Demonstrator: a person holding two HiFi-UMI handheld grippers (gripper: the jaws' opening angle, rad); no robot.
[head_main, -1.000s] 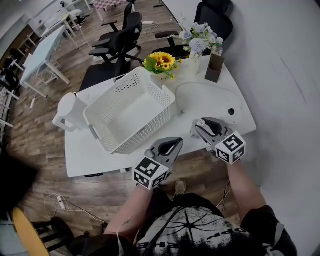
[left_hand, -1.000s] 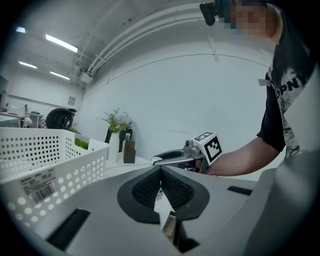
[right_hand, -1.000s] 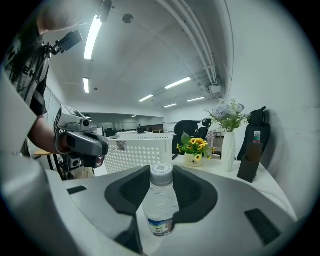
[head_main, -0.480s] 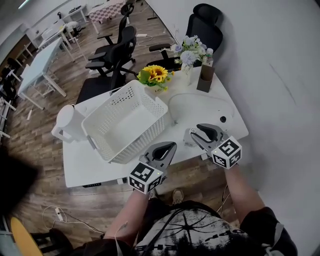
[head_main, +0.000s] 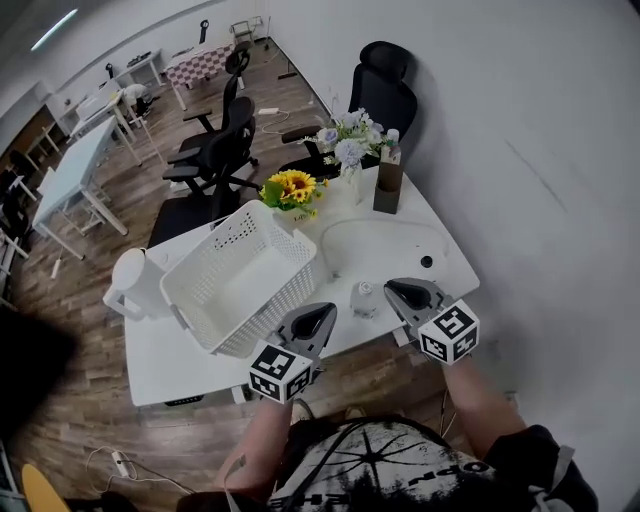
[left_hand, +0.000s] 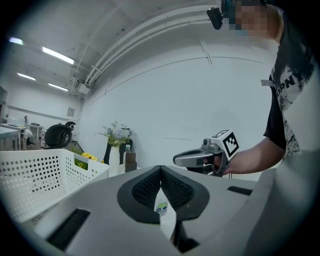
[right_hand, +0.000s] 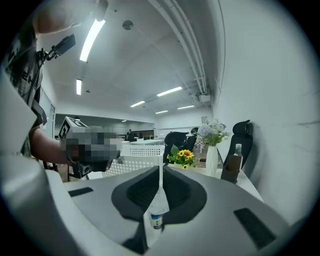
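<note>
A small clear water bottle (head_main: 362, 297) with a white cap stands upright on the white table (head_main: 190, 350), near its front edge. It is between my two grippers and touches neither. My left gripper (head_main: 326, 310) hovers just left of it with the jaws shut and nothing in them. My right gripper (head_main: 390, 287) hovers just right of it, also shut and empty. In the left gripper view the bottle (left_hand: 161, 210) shows through the slit under the shut tips (left_hand: 161, 169), with the right gripper (left_hand: 200, 159) beyond. The right gripper view shows the bottle (right_hand: 156, 212) below its shut tips (right_hand: 160, 167).
A white perforated basket (head_main: 290, 290) sits on the table's left half, with a white jug (head_main: 135, 283) at the far left. At the back are sunflowers (head_main: 290, 187), a vase of pale flowers (head_main: 345, 150), a brown holder (head_main: 386, 190) and a white cable loop (head_main: 380, 225). Black office chairs (head_main: 220, 150) stand behind.
One second ago the bottle stood between the right gripper's jaws. That gripper has drawn back and shut empty, leaving the bottle free on the table. The head view has pulled back.
</note>
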